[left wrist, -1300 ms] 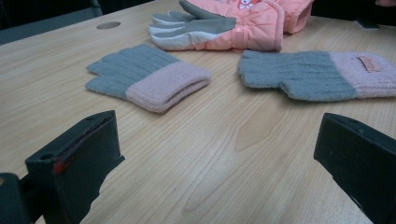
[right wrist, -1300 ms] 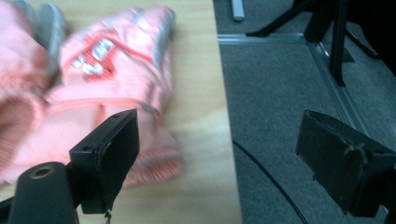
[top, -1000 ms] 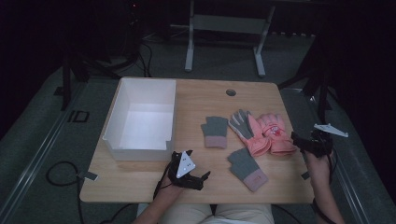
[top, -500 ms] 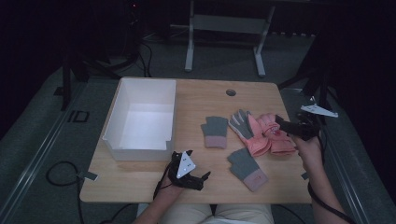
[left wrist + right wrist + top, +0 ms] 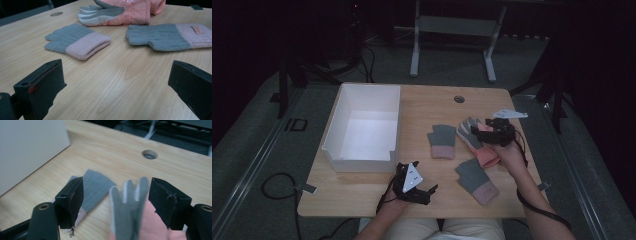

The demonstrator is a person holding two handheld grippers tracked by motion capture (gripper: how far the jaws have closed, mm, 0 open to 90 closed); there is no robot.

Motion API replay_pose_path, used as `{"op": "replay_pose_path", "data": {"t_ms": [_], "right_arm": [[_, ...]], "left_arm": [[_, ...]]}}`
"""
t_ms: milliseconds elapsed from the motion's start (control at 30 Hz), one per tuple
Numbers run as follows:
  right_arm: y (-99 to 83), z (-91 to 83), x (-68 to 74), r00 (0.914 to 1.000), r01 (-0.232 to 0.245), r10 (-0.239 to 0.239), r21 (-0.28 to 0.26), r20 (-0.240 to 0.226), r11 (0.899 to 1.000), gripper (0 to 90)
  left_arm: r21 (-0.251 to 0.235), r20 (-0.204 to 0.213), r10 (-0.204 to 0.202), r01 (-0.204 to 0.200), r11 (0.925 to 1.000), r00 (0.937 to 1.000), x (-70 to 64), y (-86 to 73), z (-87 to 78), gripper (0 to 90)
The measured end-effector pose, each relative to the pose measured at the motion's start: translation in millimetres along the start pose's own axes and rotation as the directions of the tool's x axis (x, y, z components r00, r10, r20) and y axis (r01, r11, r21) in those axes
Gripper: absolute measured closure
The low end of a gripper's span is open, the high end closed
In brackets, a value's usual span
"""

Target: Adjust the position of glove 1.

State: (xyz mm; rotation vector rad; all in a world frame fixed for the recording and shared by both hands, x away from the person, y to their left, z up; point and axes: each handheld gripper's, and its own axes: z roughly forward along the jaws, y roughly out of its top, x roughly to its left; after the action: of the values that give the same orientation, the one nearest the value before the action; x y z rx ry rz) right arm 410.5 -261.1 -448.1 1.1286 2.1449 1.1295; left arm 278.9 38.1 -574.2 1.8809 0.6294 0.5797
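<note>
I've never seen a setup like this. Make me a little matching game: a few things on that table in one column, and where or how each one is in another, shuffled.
Things:
1. white box
2. peach glove
3. left gripper
4. round hole

Places or states:
A. under the right gripper, whose jaws are open
B. far edge of the table
C. left part of the table
D. near edge, jaws open, holding nothing

Pairs: 1-C, 2-A, 3-D, 4-B
</note>
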Motion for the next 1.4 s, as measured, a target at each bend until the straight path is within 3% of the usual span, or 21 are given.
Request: {"op": "replay_pose_path", "data": {"t_ms": [100, 167, 233, 333, 467, 567, 600, 667, 800, 867, 1000, 1133, 1167, 1233, 1300, 1400], "right_arm": [[1.5, 12.5, 6.5, 0.9988, -0.001, 0.002, 0.03, -0.05, 1.0, 28.4], [2.5, 19.6, 8.8, 0.9962, -0.03, 0.034, 0.052, -0.08, 0.998, 29.1], [2.8, 23.2, 10.6, 0.9956, -0.034, 0.039, 0.067, -0.086, 0.997, 32.1], [1.1, 43.6, 21.7, 0.9928, 0.01, 0.008, 0.146, -0.12, 0.989, 37.6], [-1.6, 60.2, 29.7, 0.9904, 0.013, 0.01, 0.168, -0.138, 0.986, 41.1], [-2.4, 69.9, 33.1, 0.9889, 0.023, 0.003, 0.172, -0.149, 0.985, 53.4], [-2.4, 69.9, 33.1, 0.9889, 0.023, 0.003, 0.172, -0.149, 0.985, 53.4], [-1.2, 81.0, 33.1, 0.9796, -0.001, 0.043, 0.208, -0.197, 0.978, 58.8], [-1.7, 93.5, 37.2, 0.9831, 0.02, 0.026, 0.246, -0.181, 0.969, 57.6], [-2.8, 105.3, 43.4, 0.9849, 0.076, -0.03, 0.269, -0.171, 0.96, 56.2], [-2.8, 116.3, 47.1, 0.9845, 0.098, -0.051, 0.28, -0.168, 0.955, 54.4], [-6.2, 133.9, 48.4, 0.986, 0.118, -0.075, 0.311, -0.149, 0.943, 54.6], [-7.8, 137.4, 48.4, 0.9873, 0.122, -0.081, 0.325, -0.136, 0.938, 55.3], [-13.5, 145.7, 47.7, 0.9887, 0.134, -0.099, 0.375, -0.113, 0.917, 57.1], [-16.2, 147.5, 46.8, 0.9908, 0.117, -0.086, 0.344, -0.104, 0.932, 57.7], [-14.5, 150.0, 51.3, 0.9922, 0.117, -0.094, 0.348, -0.081, 0.93, 61.8]], "left_arm": [[0.002, 0.0, 0.003, -0.003, 1.0, 1.0, -0.3, 0.1, 0.1, 0.1], [-0.002, 0.002, -0.001, 0.001, 1.0, 1.0, 0.1, -0.1, -0.2, 0.1], [-0.004, 0.003, -0.004, 0.004, 1.0, 1.0, 0.3, -0.2, -0.4, 0.1], [-0.002, 0.016, -0.027, 0.027, 0.9996, 0.9995, 3.6, -0.3, -0.1, 0.1], [-0.008, 0.017, -0.036, 0.037, 0.9993, 0.9992, 4.9, -0.7, -1.0, 0.1], [-0.009, 0.015, -0.03, 0.03, 0.9995, 0.9994, 4.0, -0.7, -0.9, 0.1], [-0.009, 0.015, -0.03, 0.03, 0.9995, 0.9994, 4.0, -0.7, -0.9, 0.1], [-0.009, 0.014, -0.026, 0.026, 0.9996, 0.9996, 4.0, -0.8, -1.1, 0.1], [-0.014, 0.011, -0.018, 0.018, 0.9997, 0.9998, 2.6, -0.8, -1.3, 0.1], [-0.014, 0.011, -0.018, 0.018, 0.9997, 0.9998, 2.8, -0.8, -1.4, 0.1], [-0.016, 0.011, -0.016, 0.016, 0.9997, 0.9998, 3.1, -1.0, -1.9, 0.1], [-0.011, 0.015, -0.01, 0.011, 0.9999, 0.9998, 2.1, -1.0, -1.8, 0.1], [-0.011, 0.015, -0.01, 0.011, 0.9999, 0.9998, 2.1, -1.0, -1.8, 0.1], [-0.008, 0.014, -0.004, 0.004, 1.0, 0.9999, 1.0, -1.5, -3.1, 0.1], [-0.01, 0.013, -0.003, 0.003, 0.9999, 0.9999, 0.9, -1.6, -3.4, 0.1], [-0.008, 0.012, -0.016, 0.016, 0.9998, 0.9998, 1.9, -2.0, -4.4, 0.1]]}}
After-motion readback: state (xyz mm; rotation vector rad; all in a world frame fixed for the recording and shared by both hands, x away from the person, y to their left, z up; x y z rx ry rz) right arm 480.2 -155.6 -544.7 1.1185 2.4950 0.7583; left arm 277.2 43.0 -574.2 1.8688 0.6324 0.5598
